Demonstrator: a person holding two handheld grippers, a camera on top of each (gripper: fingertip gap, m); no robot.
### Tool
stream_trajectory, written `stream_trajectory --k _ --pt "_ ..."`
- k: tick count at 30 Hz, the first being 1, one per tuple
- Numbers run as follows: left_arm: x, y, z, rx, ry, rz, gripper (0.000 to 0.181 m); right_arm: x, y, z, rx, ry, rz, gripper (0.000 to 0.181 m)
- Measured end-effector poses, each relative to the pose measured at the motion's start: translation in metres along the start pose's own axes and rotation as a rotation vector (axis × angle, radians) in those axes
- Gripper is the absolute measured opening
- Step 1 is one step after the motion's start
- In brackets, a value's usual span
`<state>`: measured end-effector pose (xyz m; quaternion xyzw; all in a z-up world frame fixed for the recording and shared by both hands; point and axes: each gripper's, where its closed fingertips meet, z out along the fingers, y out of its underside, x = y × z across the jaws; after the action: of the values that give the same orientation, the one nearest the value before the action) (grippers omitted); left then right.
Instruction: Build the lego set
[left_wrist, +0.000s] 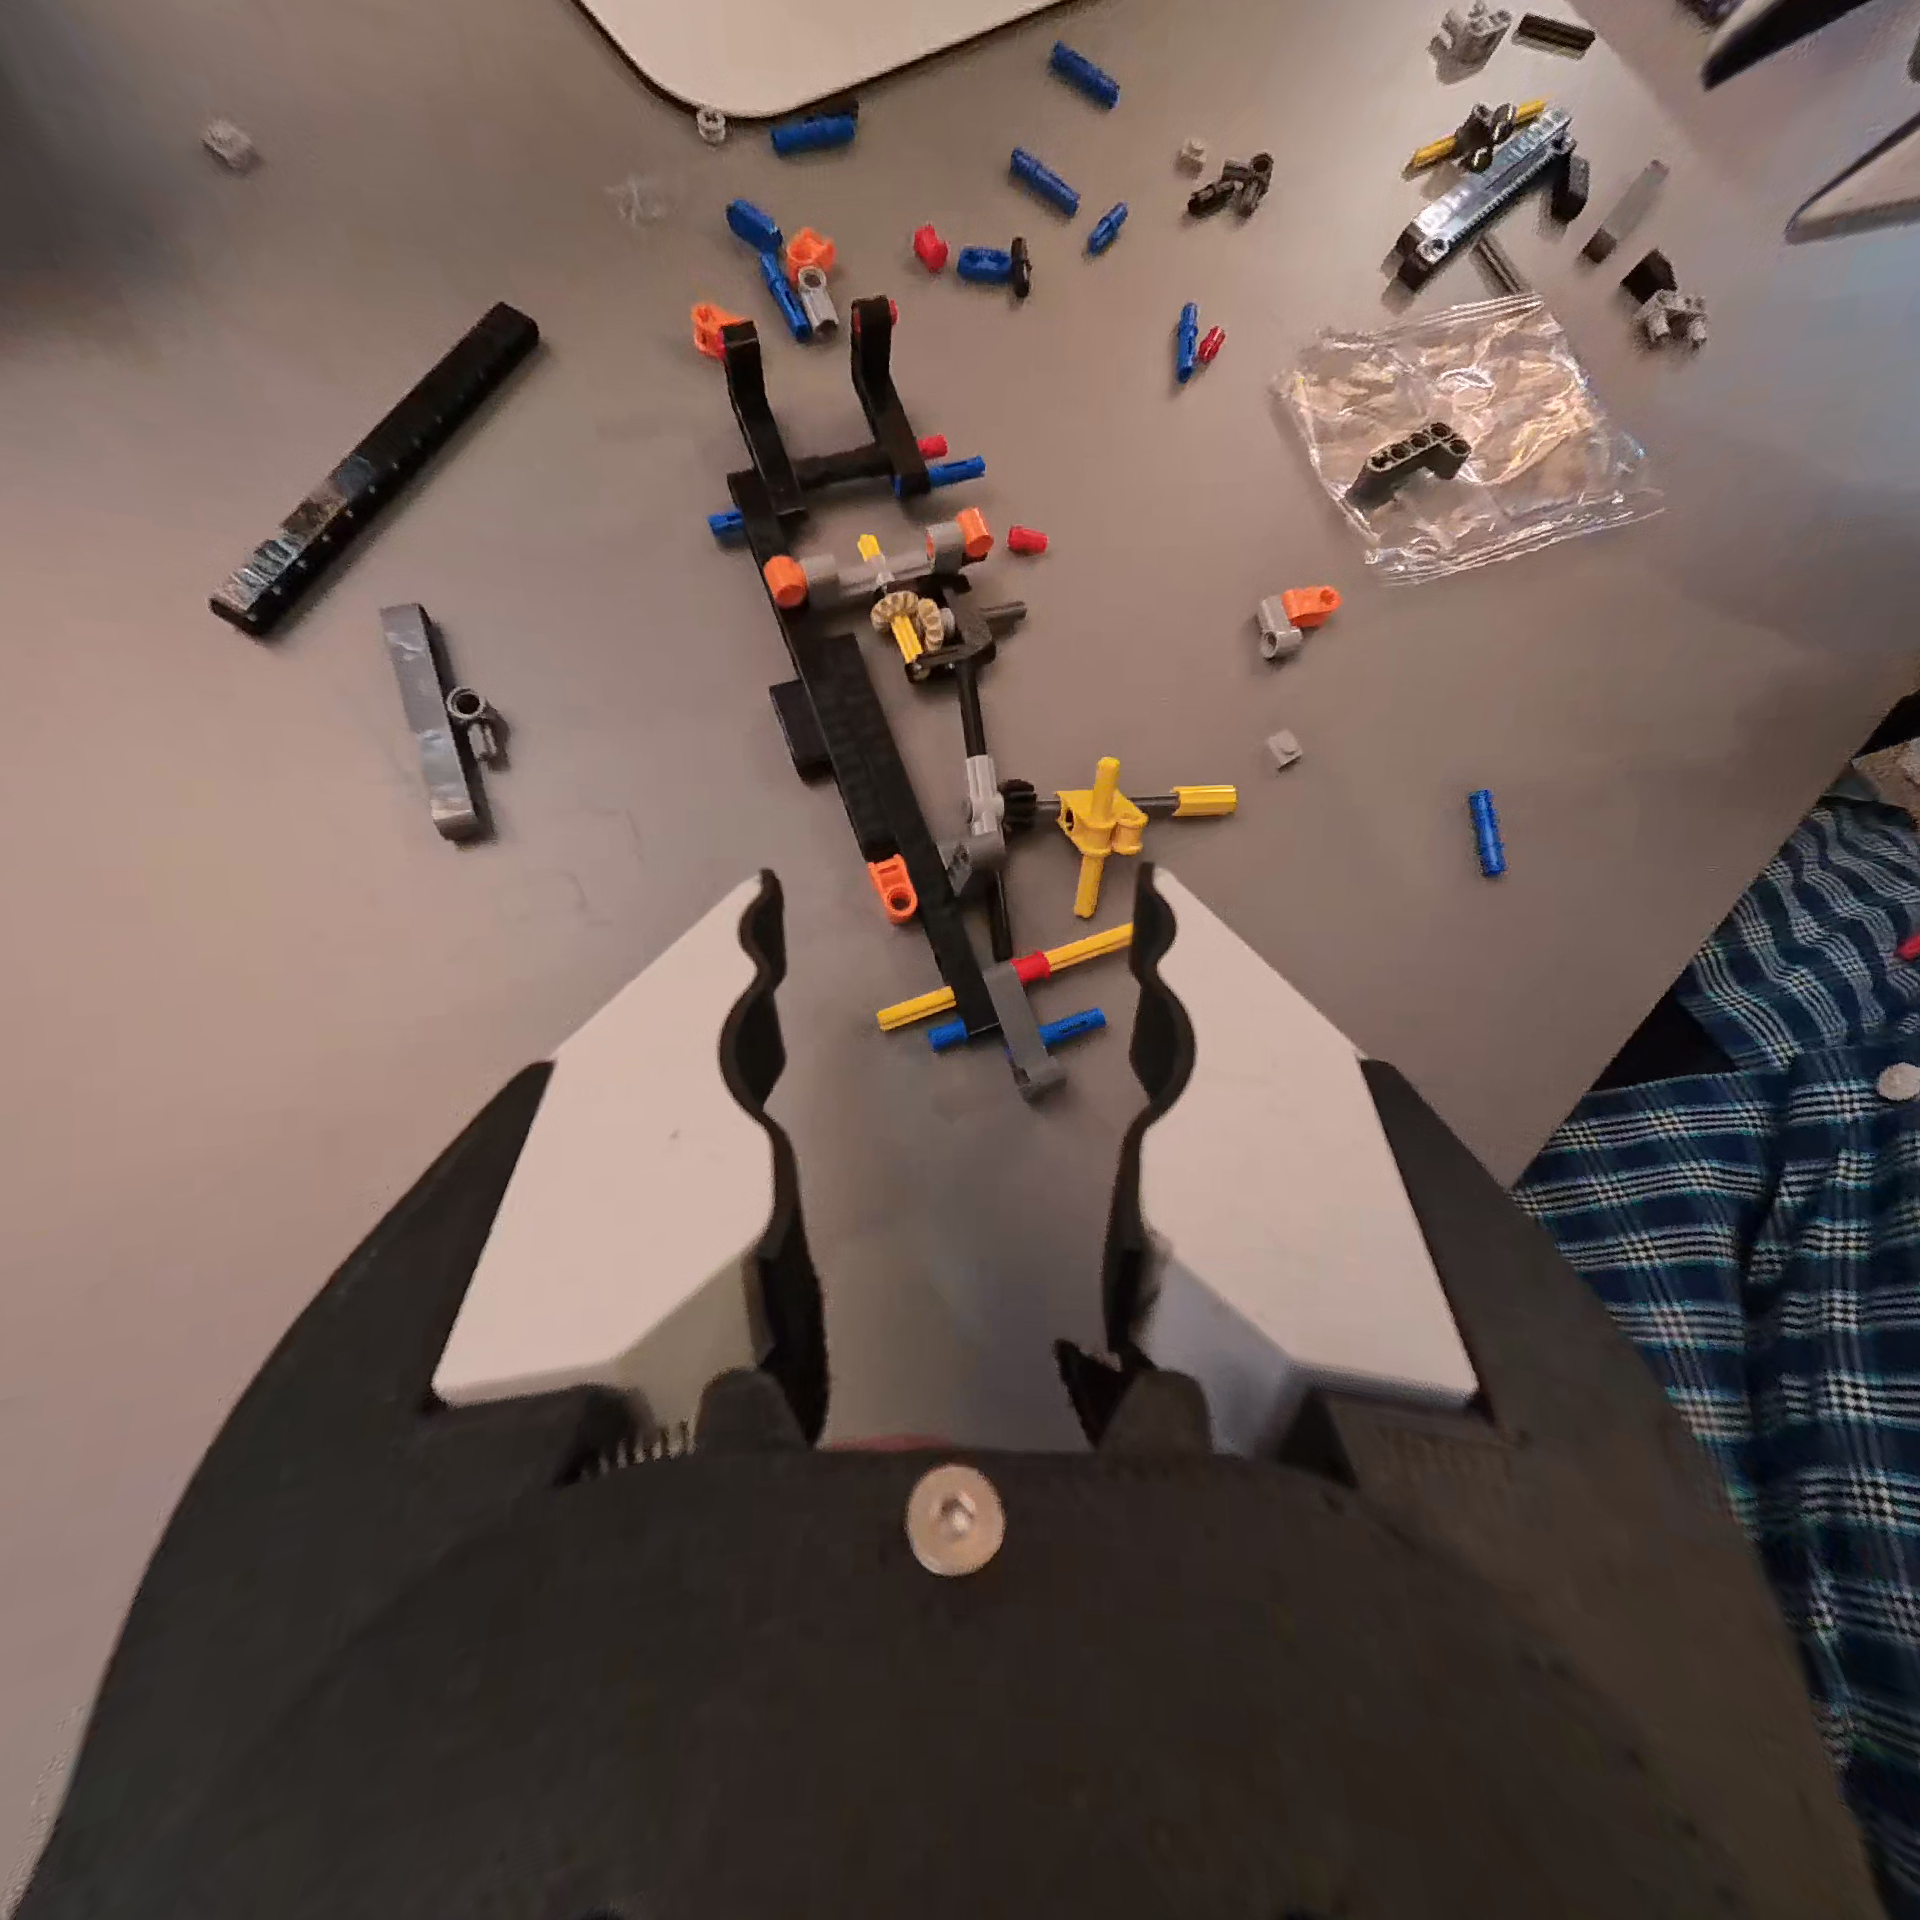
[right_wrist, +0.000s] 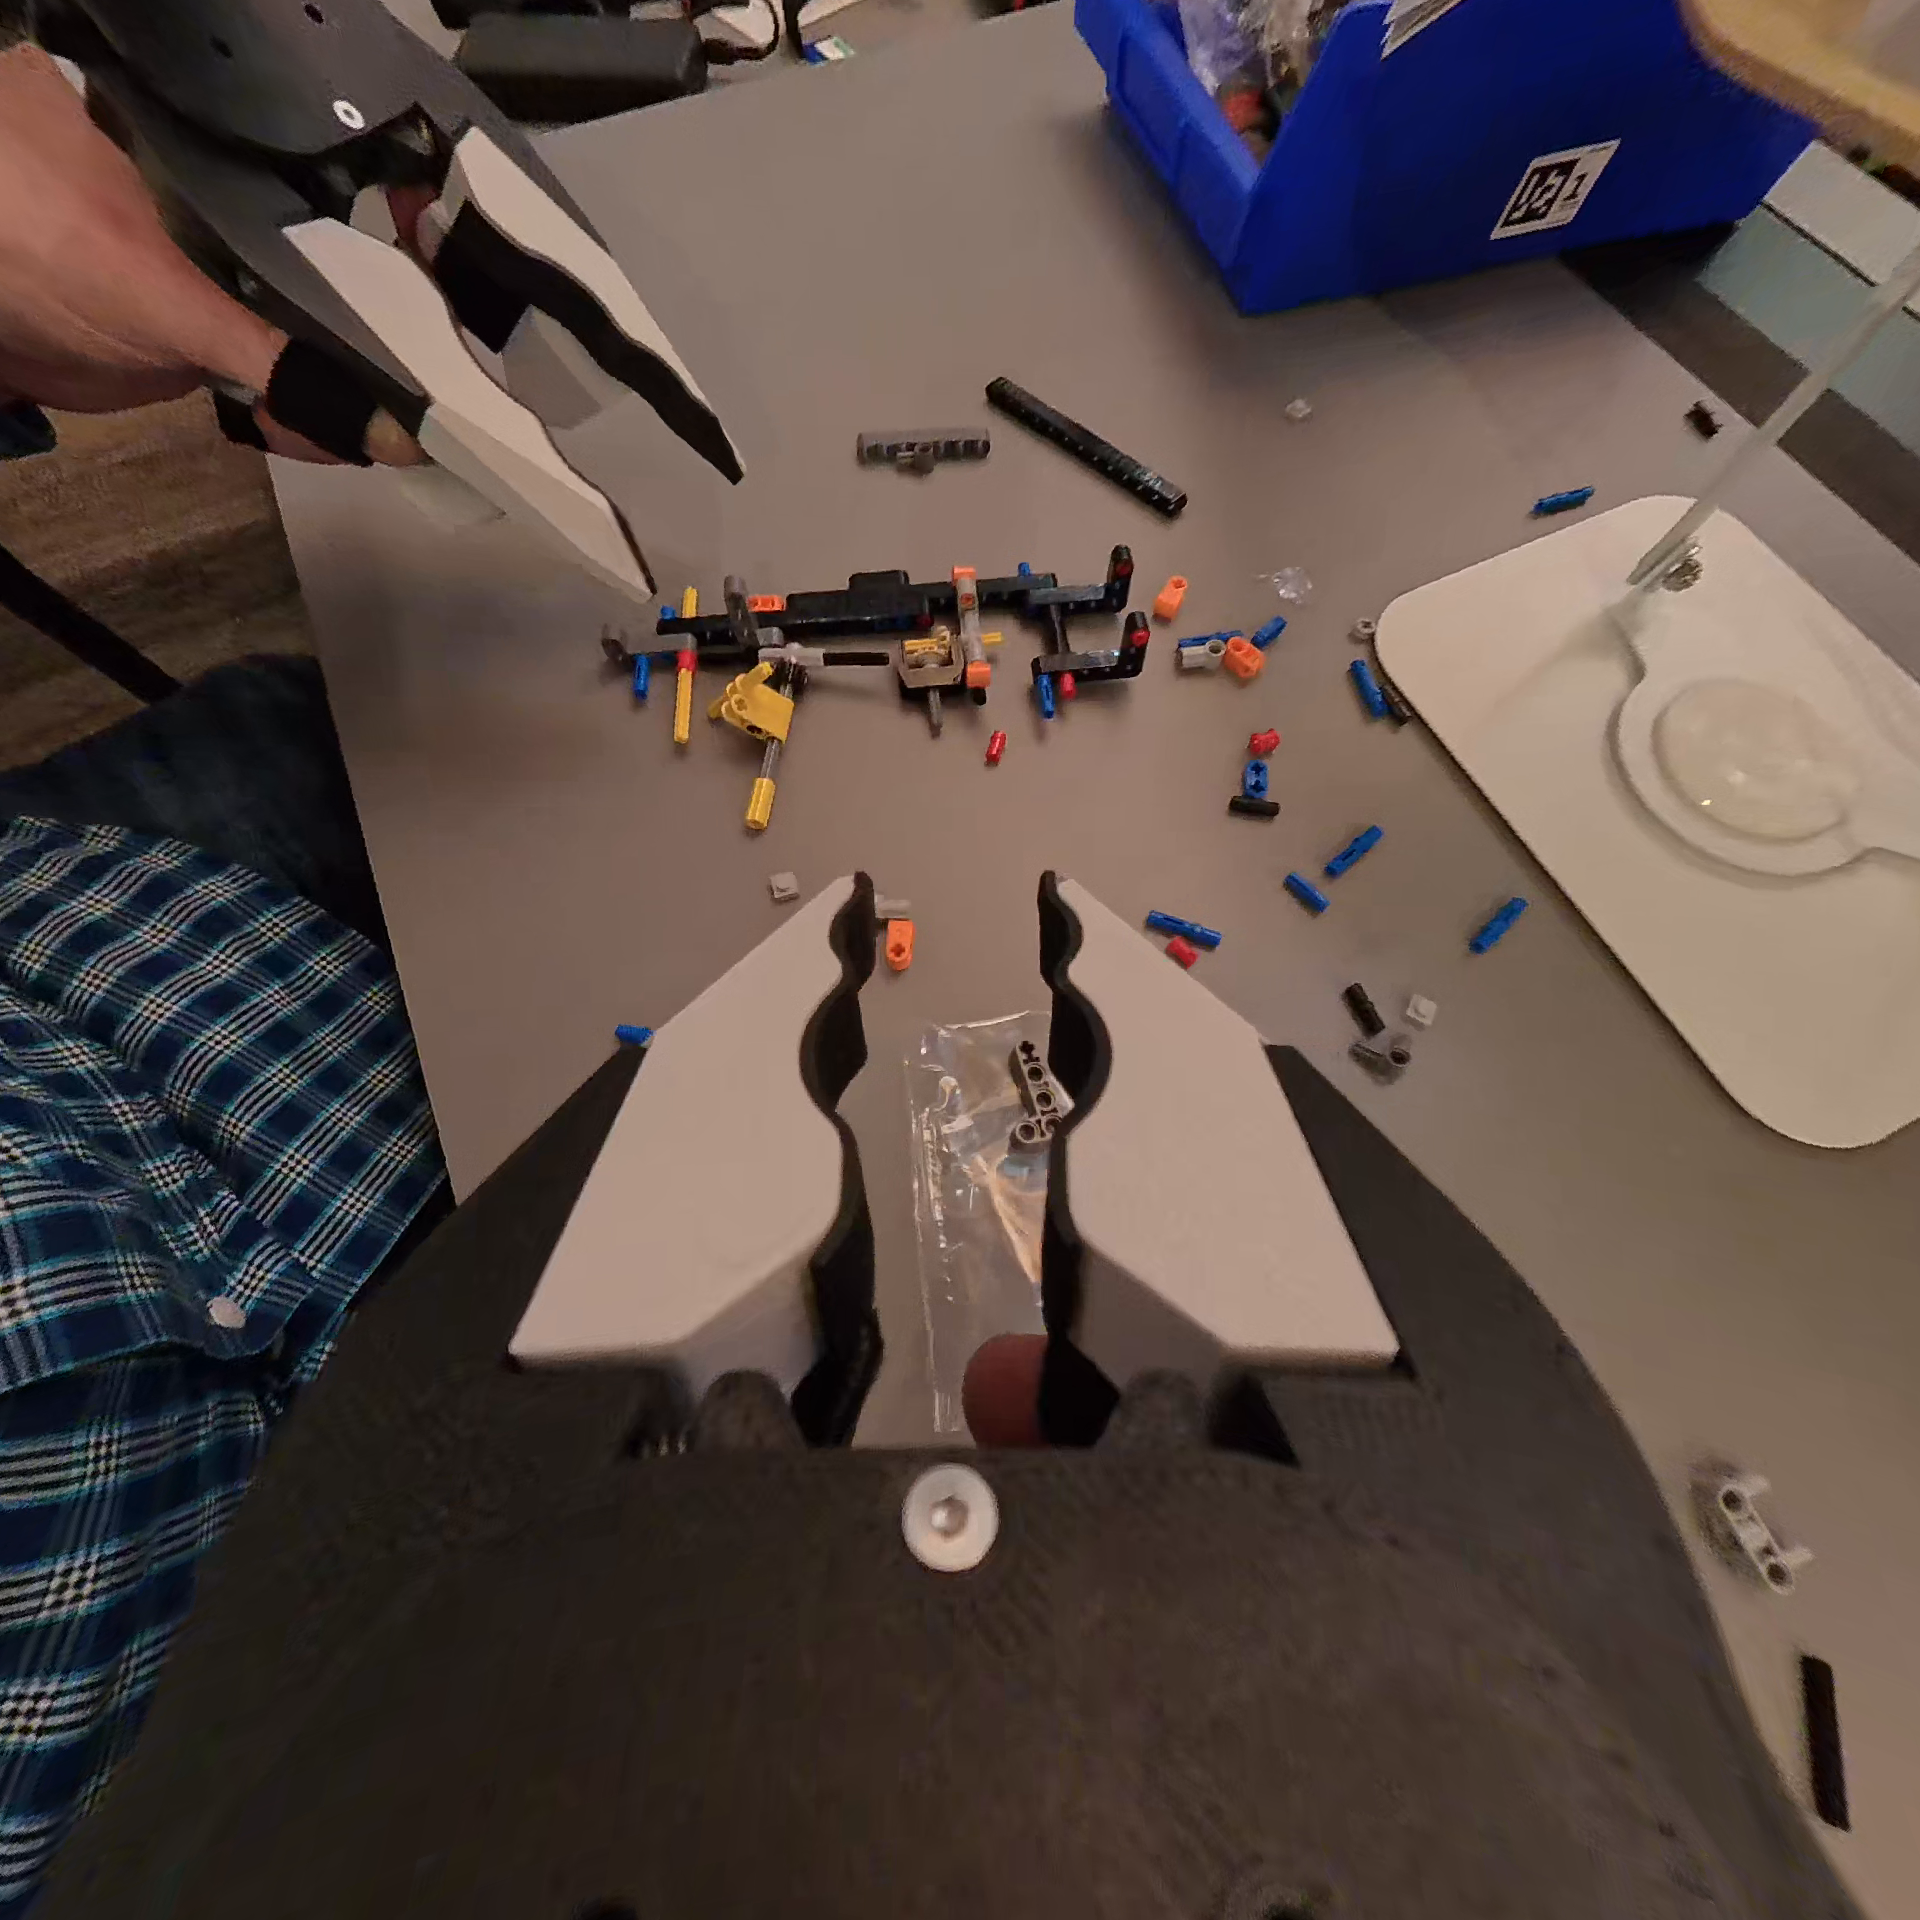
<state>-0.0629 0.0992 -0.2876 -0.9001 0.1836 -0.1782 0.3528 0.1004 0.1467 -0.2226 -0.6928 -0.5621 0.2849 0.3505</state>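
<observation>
The partly built lego frame (left_wrist: 862, 717), a long black beam with yellow axles, gears and orange and blue pins, lies flat on the grey table (left_wrist: 260, 935). My left gripper (left_wrist: 956, 881) is open and empty, and its fingers straddle the frame's near end from above. In the right wrist view the frame (right_wrist: 894, 608) lies crosswise with the left gripper (right_wrist: 691, 532) at its left end. My right gripper (right_wrist: 952, 883) is open and empty over a clear plastic bag (right_wrist: 977, 1143) holding a grey angled beam (right_wrist: 1039, 1091).
Loose blue, red and orange pins (right_wrist: 1351, 850) are scattered around. A long black beam (left_wrist: 374, 468) and a grey beam (left_wrist: 436, 717) lie left of the frame. A blue parts bin (right_wrist: 1403, 187), a white stand base (right_wrist: 1455, 675) and a second small sub-assembly (left_wrist: 1486, 187) stand farther off. A person's plaid shirt (right_wrist: 156, 1039) is at the table edge.
</observation>
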Motion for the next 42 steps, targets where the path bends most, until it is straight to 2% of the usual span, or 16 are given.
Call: stream_trajectory --k 9,14,19,31,42 --pt "-0.004 0.01 0.013 -0.042 -0.011 0.027 0.046 -0.009 0.011 0.013 -0.035 -0.039 -0.009 0.03" --pt "-0.009 -0.009 0.001 0.065 -0.002 0.008 0.04 -0.008 0.016 0.015 -0.047 -0.037 -0.026 0.03" --pt "-0.017 -0.009 -0.005 0.09 0.0 -0.031 0.039 -0.004 0.022 0.016 -0.058 -0.025 -0.041 0.029" --pt "-0.017 0.0 0.006 0.023 -0.002 -0.016 0.042 0.004 0.03 0.016 -0.067 -0.015 -0.049 0.028" --pt "-0.016 0.005 0.007 0.006 0.017 -0.01 0.042 -0.008 0.032 0.029 -0.09 -0.058 -0.051 0.018"
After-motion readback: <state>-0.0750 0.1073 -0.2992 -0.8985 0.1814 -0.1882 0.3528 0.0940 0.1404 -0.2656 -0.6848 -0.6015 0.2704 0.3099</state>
